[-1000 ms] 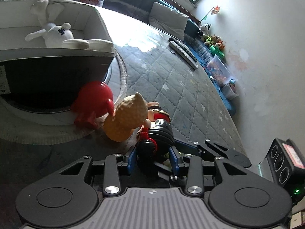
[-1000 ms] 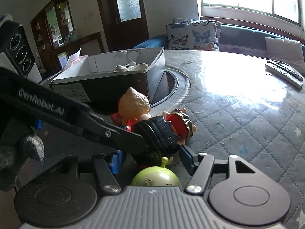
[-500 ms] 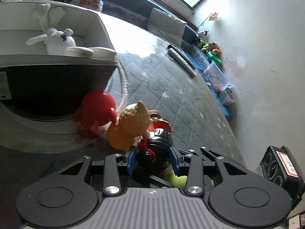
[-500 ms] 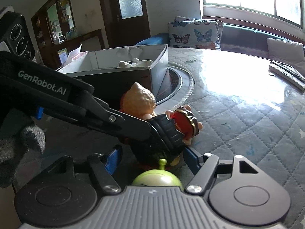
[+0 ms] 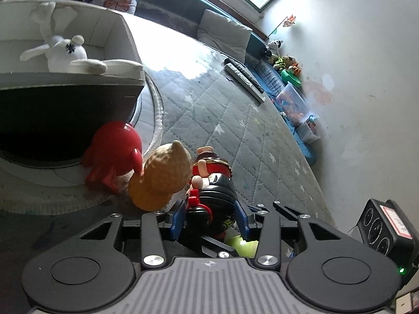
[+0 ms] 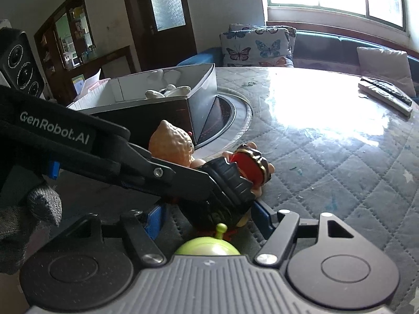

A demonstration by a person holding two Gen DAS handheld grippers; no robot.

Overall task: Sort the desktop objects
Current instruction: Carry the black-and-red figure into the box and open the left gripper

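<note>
At the bottom centre, the left gripper (image 5: 209, 216) has closed snugly on the black-and-red doll (image 5: 213, 183), ready for lifting toward the box (image 5: 125, 28) at upper left, while the right gripper (image 6: 209, 216) stays wide around a green toy (image 6: 207, 246).

Left wrist view: the figurine (image 5: 212, 191) lies between the left gripper (image 5: 209, 216) fingers (image 5: 176, 217). The knobbly toy (image 5: 159, 175) sits just left of and ahead of them, touching the figurine; the round toy (image 5: 114, 145) lies further left. The box (image 5: 65, 96) stands ahead-left, the plush rabbit (image 5: 65, 52) inside. Remotes (image 5: 244, 79) lie far ahead. Beneath the fingers, apparently, rests a ball-shaped toy (image 6: 207, 246).
</note>
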